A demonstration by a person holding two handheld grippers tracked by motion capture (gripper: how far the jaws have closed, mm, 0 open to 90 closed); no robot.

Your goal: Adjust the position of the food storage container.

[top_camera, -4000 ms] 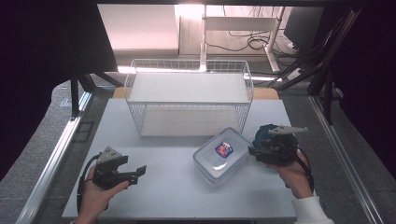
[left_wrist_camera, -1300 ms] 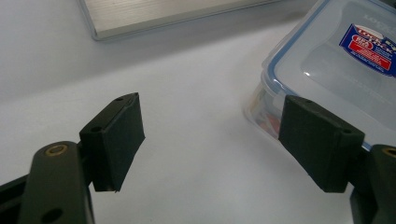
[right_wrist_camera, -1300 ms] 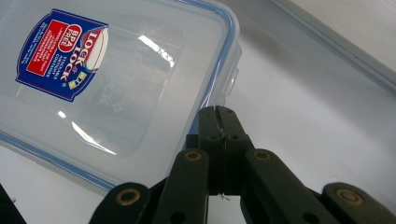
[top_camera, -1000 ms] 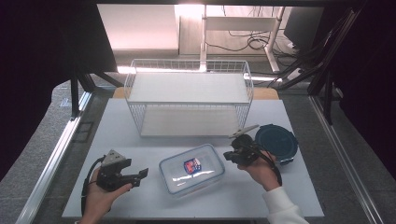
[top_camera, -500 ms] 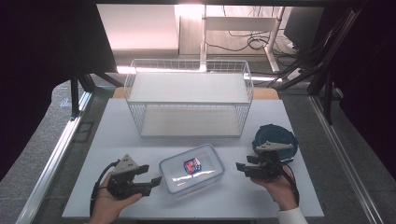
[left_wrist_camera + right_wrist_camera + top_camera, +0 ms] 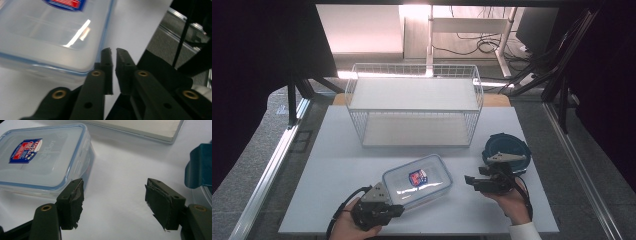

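Observation:
A clear rectangular food container (image 6: 417, 180) with a blue-rimmed lid and a red and blue label lies on the white table (image 6: 337, 150), near the front. My left gripper (image 6: 400, 208) sits at its near left corner. Its jaws have just been closing and now stand almost together beside the container's edge (image 6: 50, 30), with nothing between them (image 6: 113, 51). To the right of the container is my right gripper (image 6: 468, 180), pointing at it. Its jaws have just been opening and stand wide (image 6: 113, 187) over bare table, the container (image 6: 37, 162) beside one jaw.
A white wire basket (image 6: 412, 105) stands at the back middle of the table. A round dark blue lidded container (image 6: 512, 147) sits just behind my right hand and appears again at the edge of the right gripper view (image 6: 200, 165). Dark floor surrounds the table.
My right gripper let go of the container's right side, drew back to the right and opened. My left gripper moved right to the container's near corner and shut. The container stayed in place over the last half second.

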